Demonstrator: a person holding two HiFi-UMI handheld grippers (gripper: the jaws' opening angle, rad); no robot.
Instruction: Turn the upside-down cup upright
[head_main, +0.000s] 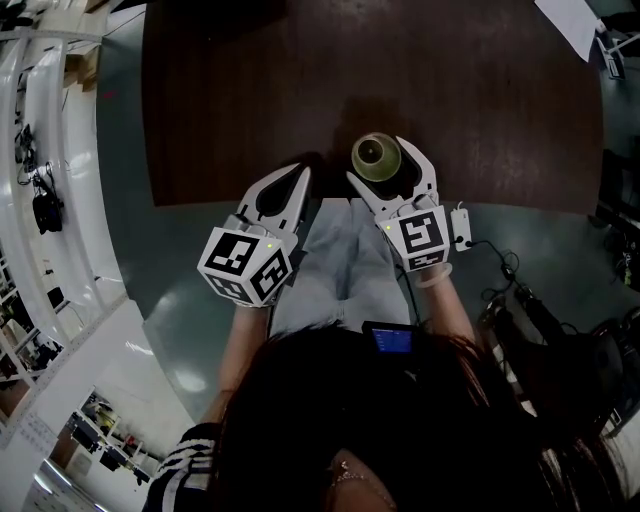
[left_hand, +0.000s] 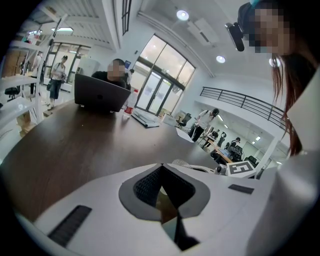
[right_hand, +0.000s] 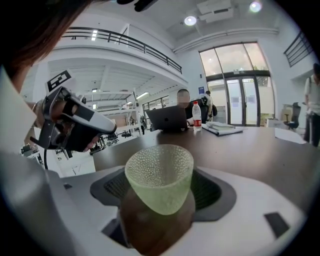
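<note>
A pale green dimpled cup (head_main: 377, 155) stands mouth up on the dark brown table (head_main: 250, 90), close to its near edge. My right gripper (head_main: 382, 166) has one jaw on each side of it and looks shut on it. In the right gripper view the cup (right_hand: 159, 182) fills the gap between the dark pads (right_hand: 206, 192), with its reflection in the tabletop below. My left gripper (head_main: 302, 173) rests to the left of the cup at the table's near edge, shut and holding nothing. Its closed tips (left_hand: 161, 167) point across the table.
At the far side a person sits behind an open laptop (right_hand: 170, 119), next to a bottle (right_hand: 196, 116) and a stack of papers (right_hand: 220, 129). A white sheet (head_main: 570, 20) lies at the far right corner. The table's near edge (head_main: 200, 204) runs just below both grippers.
</note>
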